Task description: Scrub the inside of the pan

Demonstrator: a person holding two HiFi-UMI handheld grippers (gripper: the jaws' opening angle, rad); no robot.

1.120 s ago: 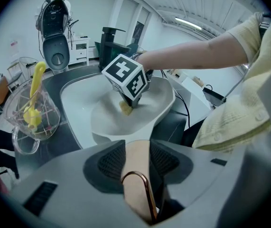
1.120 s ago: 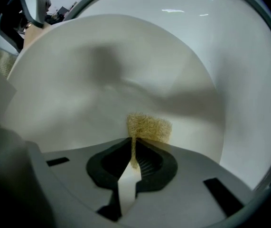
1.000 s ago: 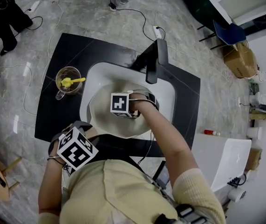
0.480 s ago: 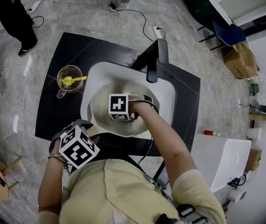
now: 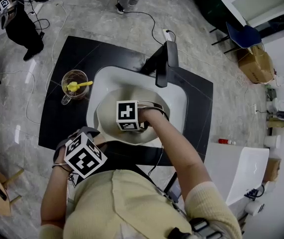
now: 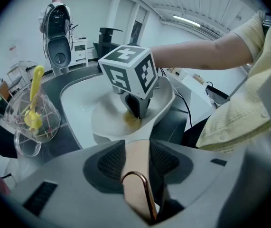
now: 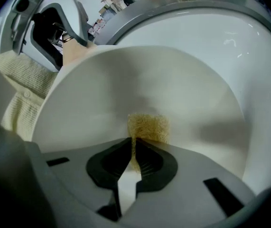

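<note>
Shifted since a second ago: your right gripper (image 7: 135, 148) has moved a little toward you and to your left over the pan floor. Your left gripper (image 6: 141, 171) has barely stirred. A bystander in dark clothes (image 5: 22, 11) has stepped further in at the far corner, which has no bearing on the work.

Item 1. Round cream-white pan (image 5: 107, 123), resting in the white moulded sink basin (image 5: 179, 103), just in front of the black angular faucet (image 5: 164, 63).

Item 2. Copper-pink pan handle with a metal hanging loop (image 6: 134, 158). Your left jaws are closed on it from both sides, steadying the pan.

Item 3. Small tan-yellow scrubbing pad (image 7: 148, 126). Your right jaws are drawn nearly together, pinching its near edge. The pad lies against the pan's inner floor, near the middle.

Item 4. Clear glass mug holding a yellow utensil (image 5: 73, 86), on the black countertop (image 5: 62, 59) to the left of the basin, well apart from the pan.

Assessment: the short sideways travel reads as one stroke of a scrub already under way. The inner surface looks pale and unmarked where visible, so you cannot judge from it how much scrubbing is left. The side walls probably still want passes. Keep the handle clamp firm, since pad pressure could swing the pan in the basin.
</note>
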